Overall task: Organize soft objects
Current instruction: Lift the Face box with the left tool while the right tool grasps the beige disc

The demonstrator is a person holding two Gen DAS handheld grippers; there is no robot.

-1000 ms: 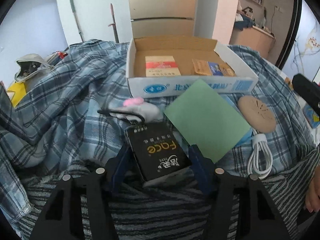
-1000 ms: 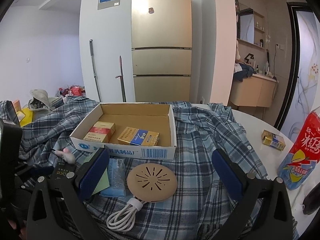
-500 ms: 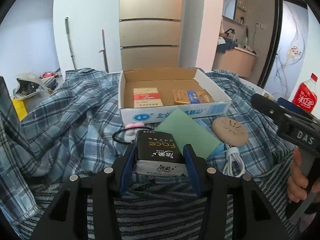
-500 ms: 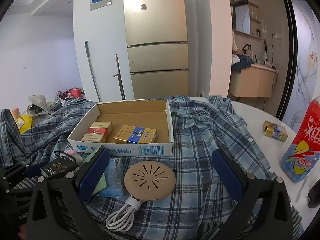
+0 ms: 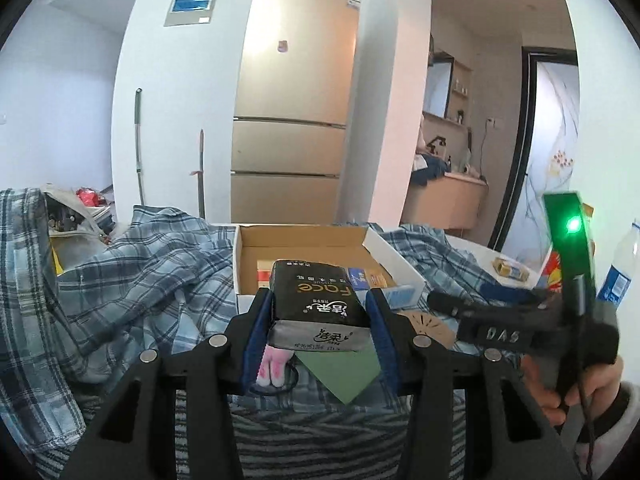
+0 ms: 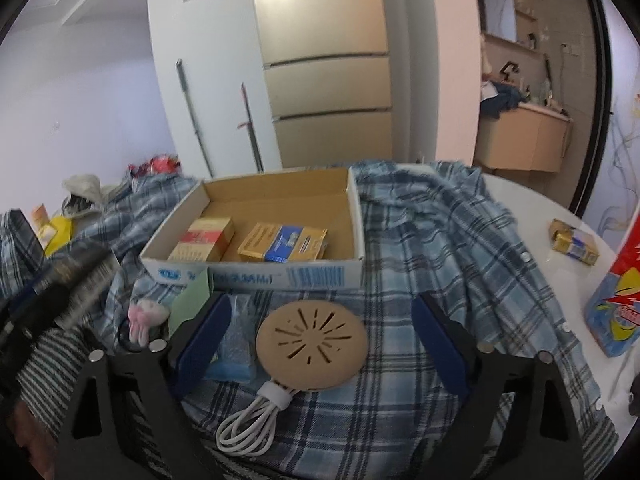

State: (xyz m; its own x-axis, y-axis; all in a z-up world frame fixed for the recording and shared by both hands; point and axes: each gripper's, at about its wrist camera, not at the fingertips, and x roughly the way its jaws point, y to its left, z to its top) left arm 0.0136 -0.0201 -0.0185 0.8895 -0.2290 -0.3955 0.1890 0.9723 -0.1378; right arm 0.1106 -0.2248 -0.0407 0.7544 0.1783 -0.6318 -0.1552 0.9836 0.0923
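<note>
Left gripper (image 5: 318,312) clamped on black soft tissue pack (image 5: 318,300), held above plaid cloth, short of open cardboard box (image 6: 256,276). Right gripper (image 6: 320,344) wide open, empty, over round tan perforated disc (image 6: 312,340). Box holds two cartons only. Judgement: pack not yet placed; pink-eared plush (image 6: 144,316), blue packet (image 6: 236,344) remain outside.

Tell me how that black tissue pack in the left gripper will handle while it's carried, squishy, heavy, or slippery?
The black tissue pack probably squashes easily: its near end looks pinched between the left gripper's blue fingers. It is likely light for its size, being held clear of the cloth. Its glossy film may be slightly slippery.
</note>
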